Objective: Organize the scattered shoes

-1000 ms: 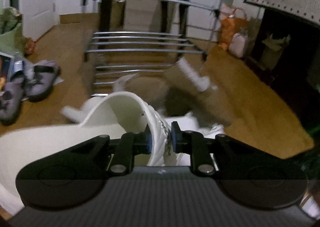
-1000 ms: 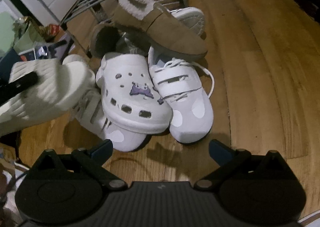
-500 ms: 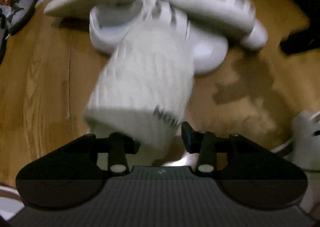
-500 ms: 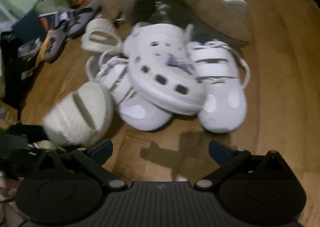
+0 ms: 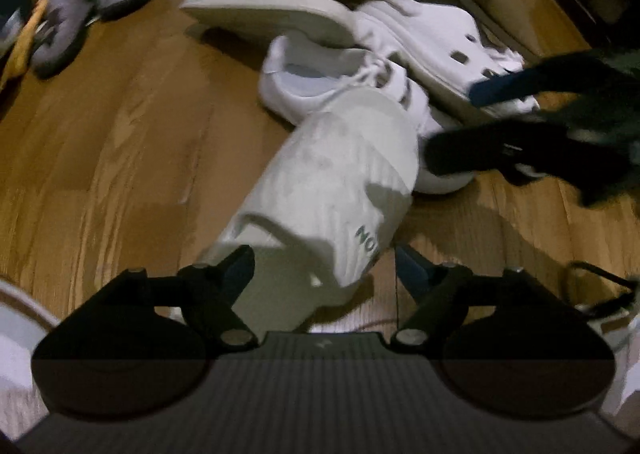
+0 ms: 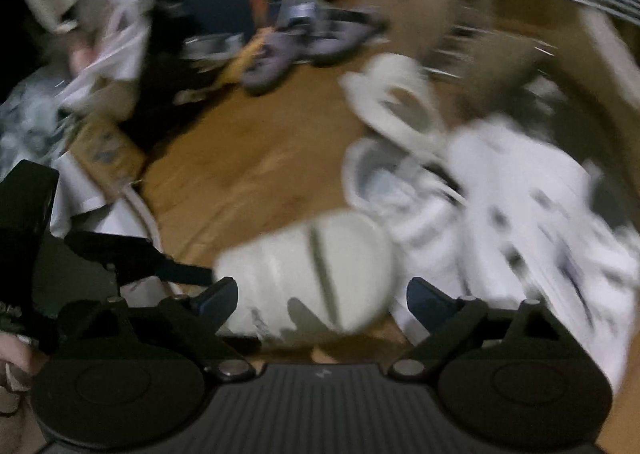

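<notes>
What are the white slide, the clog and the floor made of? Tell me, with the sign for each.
White slide: looks like soft moulded foam or rubber, matte, with fine ribs across the strap.
Clog: probably moulded foam resin, smooth, with punched vent holes.
Floor: wood planks, slightly glossy, with visible grain and seams.

White ribbed slide (image 5: pixel 340 173); grey sandals (image 5: pixel 80 5).

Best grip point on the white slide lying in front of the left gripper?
Take the white slide by its strap band, probably from the heel end nearest the left gripper: the band arches up off the sole, and its open edge faces the open jaws.
</notes>
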### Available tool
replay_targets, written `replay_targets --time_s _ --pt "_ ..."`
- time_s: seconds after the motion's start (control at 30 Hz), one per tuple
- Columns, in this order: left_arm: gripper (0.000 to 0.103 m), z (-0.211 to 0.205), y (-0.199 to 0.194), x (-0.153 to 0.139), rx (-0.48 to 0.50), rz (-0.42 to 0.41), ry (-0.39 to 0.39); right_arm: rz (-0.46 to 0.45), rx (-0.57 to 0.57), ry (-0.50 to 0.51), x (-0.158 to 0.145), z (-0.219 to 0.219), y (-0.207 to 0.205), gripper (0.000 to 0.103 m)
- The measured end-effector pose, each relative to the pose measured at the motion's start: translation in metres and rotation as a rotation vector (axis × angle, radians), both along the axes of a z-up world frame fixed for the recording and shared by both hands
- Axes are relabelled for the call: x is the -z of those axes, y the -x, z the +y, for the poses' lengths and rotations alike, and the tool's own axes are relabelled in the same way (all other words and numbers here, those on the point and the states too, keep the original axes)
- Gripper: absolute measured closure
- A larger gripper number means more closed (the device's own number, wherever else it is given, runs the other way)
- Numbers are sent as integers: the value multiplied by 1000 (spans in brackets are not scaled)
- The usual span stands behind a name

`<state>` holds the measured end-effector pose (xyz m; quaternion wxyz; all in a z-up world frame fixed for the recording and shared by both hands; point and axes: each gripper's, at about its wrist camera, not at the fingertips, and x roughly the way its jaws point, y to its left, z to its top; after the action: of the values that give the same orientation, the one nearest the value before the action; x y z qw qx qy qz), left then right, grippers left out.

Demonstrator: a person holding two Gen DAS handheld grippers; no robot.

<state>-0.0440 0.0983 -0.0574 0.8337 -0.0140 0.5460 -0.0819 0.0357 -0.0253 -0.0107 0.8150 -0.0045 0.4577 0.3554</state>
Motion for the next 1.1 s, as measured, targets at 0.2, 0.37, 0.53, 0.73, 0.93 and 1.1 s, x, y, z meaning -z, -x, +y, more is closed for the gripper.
replay_targets --time_s 0.2,0.37,0.53,0.73,0.93,1.1 --pt "20 8 3 16 -81 41 -62 41 -76 0 29 27 -11 27" --pt "20 9 -1 21 -96 56 -7 114 -93 -80 53 23 -4 42" --pt "19 5 -4 23 -82 53 27 198 -78 -36 56 2 8 66" --pt "19 -7 -9 35 -43 76 56 368 -3 -62 81 -19 26 65" --pt "19 1 -11 55 -96 82 147 435 71 -162 120 -32 14 46" --pt "46 -19 -6 49 -17 97 131 377 56 -183 112 -33 33 90"
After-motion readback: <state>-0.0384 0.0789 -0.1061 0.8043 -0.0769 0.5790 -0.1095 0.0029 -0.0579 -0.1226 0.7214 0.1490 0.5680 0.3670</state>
